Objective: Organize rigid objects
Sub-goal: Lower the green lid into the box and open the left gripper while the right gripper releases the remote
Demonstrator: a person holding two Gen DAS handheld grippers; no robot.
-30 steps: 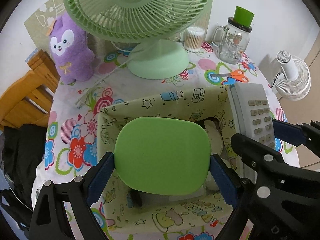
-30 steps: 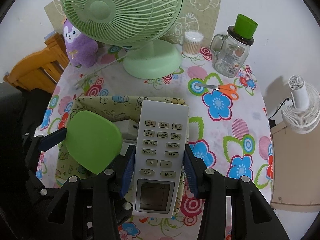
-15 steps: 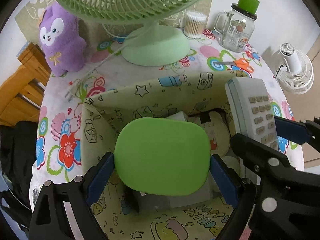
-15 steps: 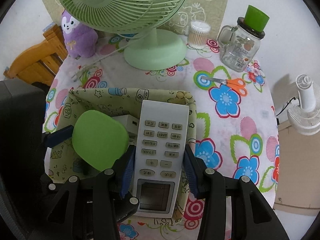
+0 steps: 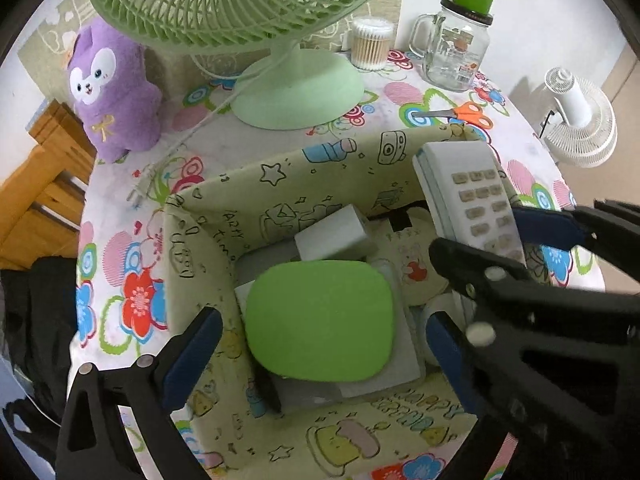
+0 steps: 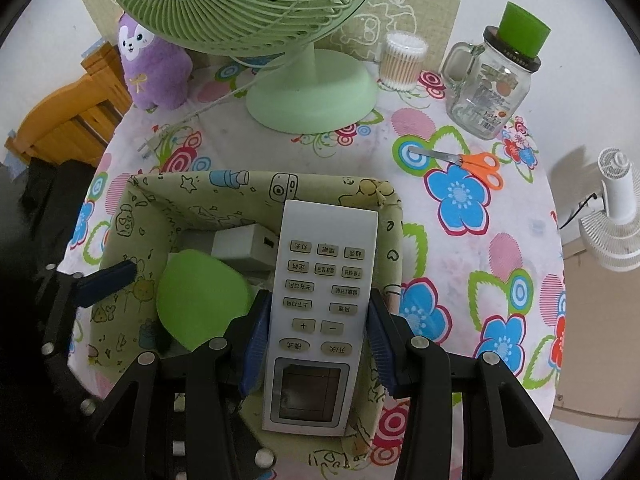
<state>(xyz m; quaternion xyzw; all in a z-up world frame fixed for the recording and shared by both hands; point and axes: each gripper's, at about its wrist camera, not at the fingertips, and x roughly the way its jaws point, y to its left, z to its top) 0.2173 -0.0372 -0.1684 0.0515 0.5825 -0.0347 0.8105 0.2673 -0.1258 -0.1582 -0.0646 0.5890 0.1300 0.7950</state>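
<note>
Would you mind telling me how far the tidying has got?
Done: the green pad lies in the fabric bin on a white box, with the left tongs open around it. In hand: the right tongs grip the remote over the bin. Left: the scissors on the table.

Left claw (image 5: 320,344) spread wide around green pad (image 5: 320,320) lying in fabric bin (image 5: 200,248); right claw (image 5: 508,236) grips remote (image 5: 468,196).
</note>
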